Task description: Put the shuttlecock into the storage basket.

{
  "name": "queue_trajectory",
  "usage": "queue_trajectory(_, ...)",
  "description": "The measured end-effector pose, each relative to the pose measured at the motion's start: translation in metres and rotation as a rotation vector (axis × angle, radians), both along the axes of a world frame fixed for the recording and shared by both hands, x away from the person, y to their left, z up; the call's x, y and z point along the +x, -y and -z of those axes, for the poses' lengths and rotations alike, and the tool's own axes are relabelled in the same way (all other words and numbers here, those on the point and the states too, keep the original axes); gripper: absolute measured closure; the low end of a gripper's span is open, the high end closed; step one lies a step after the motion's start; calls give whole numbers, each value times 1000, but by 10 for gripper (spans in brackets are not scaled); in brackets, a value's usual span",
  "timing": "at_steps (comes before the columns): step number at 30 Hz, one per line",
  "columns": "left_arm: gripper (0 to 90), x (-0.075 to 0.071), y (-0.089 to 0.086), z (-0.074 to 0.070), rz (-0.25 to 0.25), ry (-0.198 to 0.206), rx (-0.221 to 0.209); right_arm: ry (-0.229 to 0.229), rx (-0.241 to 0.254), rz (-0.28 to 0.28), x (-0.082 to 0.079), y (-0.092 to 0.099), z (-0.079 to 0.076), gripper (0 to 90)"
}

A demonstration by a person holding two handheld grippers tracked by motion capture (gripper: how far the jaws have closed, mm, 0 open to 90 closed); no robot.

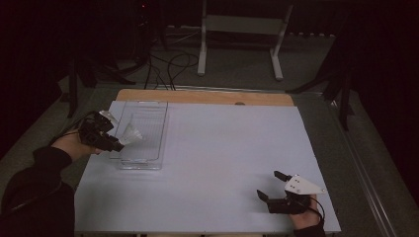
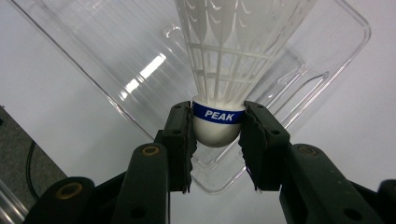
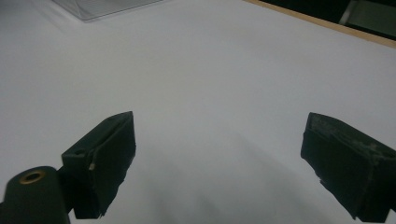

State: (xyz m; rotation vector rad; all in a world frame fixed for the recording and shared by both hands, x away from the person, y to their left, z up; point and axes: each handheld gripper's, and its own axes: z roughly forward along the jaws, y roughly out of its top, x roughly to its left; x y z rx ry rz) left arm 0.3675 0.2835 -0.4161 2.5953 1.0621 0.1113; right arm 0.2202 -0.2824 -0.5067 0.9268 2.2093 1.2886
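- High view first, going from the left side: the left gripper (image 1: pixel 118 143) is pinching a white shuttlecock (image 1: pixel 130 132) at the left middle of the frame, over the left edge of the clear tray (image 1: pixel 159 148).
- Left gripper view is showing it close up: both black jaws are pressing on the round white cork with the blue band, in the middle of the frame, and the shuttlecock (image 2: pixel 224 70) is pointing its net skirt up toward the top of the frame.
- The clear tray (image 2: pixel 327 56) is lying behind the shuttlecock and is looking bare inside.
- I am thinking the step in hand is putting the shuttlecock into the tray.
- To do it well, the hand should be moving a bit more over the tray's middle, going down slowly, and letting go only when the cork is low inside the walls, so it is not bouncing out.
- The skirt is soft, so nothing should be squashing it.
- Farther right, at the lower right of the high view, the right gripper (image 1: pixel 272 185) is resting over the white table (image 1: pixel 222 163), well apart from the tray.
- Right gripper view is showing its jaws spread wide with nothing between them.
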Motion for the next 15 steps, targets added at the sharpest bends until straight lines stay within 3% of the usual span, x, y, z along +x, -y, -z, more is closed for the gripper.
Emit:
queue_trajectory(10, 653, 4, 6, 8, -8, -40, 50, -2, -4, 4, 0, 0, 0, 102)
queue_trajectory(15, 651, 7, 9, 8, -41, -59, 79, -2, -4, 2, 0, 0, 0, 102)
